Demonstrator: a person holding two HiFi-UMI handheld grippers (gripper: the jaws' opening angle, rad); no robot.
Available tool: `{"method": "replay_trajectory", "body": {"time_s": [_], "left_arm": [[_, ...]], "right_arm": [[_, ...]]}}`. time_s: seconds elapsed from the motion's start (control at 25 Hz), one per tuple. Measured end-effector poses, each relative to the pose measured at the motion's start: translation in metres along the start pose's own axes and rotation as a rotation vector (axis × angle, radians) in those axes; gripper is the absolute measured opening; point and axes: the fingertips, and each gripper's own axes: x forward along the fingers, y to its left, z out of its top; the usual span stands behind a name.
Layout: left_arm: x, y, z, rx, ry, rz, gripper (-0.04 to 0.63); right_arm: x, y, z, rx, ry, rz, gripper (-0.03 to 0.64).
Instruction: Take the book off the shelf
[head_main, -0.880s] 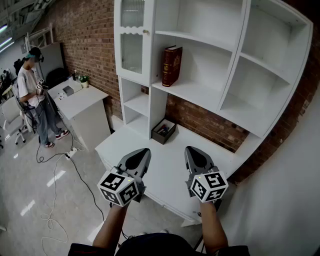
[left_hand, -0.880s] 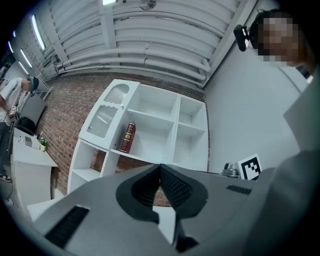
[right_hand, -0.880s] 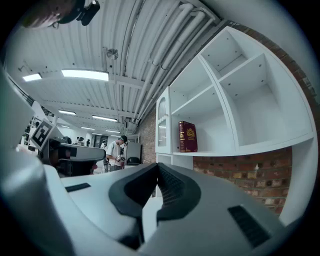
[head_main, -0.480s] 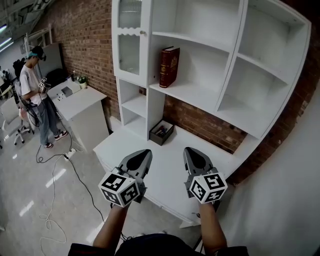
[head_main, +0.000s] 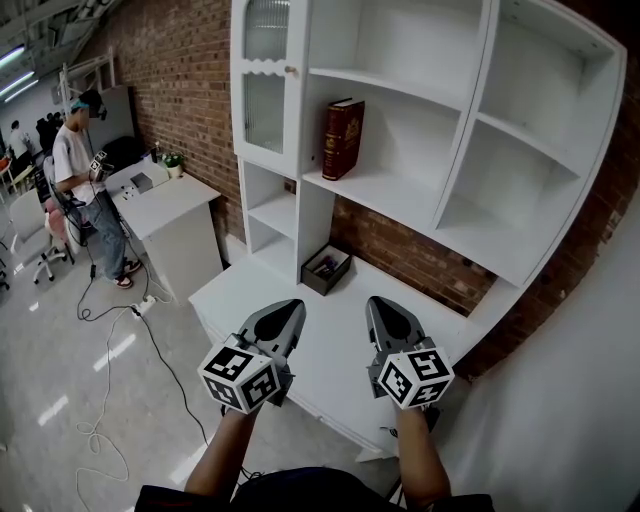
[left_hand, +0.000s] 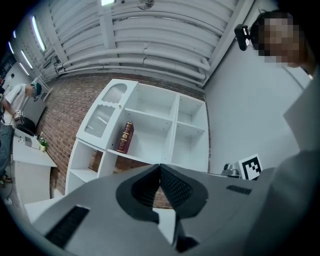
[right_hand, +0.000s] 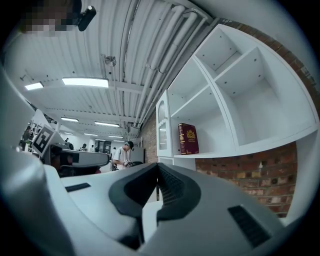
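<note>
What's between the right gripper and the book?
Head view: bare white desktop, then brick wall below the book's shelf; black tray sits left of that.

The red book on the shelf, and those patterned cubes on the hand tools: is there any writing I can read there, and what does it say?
Book: a gold emblem on the cover and gold marks on the spine; any lettering is too small to read.
Marker cubes: black-and-white square patterns only, no words or numbers.
No text in these pictures can be read.
</note>
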Motion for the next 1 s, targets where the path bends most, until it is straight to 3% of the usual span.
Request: {"method": "replay_trajectory", "body": {"time_s": [1.0], "left_arm": [[0.036, -0.037, -0.015, 0.030, 0.014, 0.026, 0.017]], "right_arm": [[-0.011, -0.035, -0.004, 0.026, -0.003, 0.083, 0.020]]}}
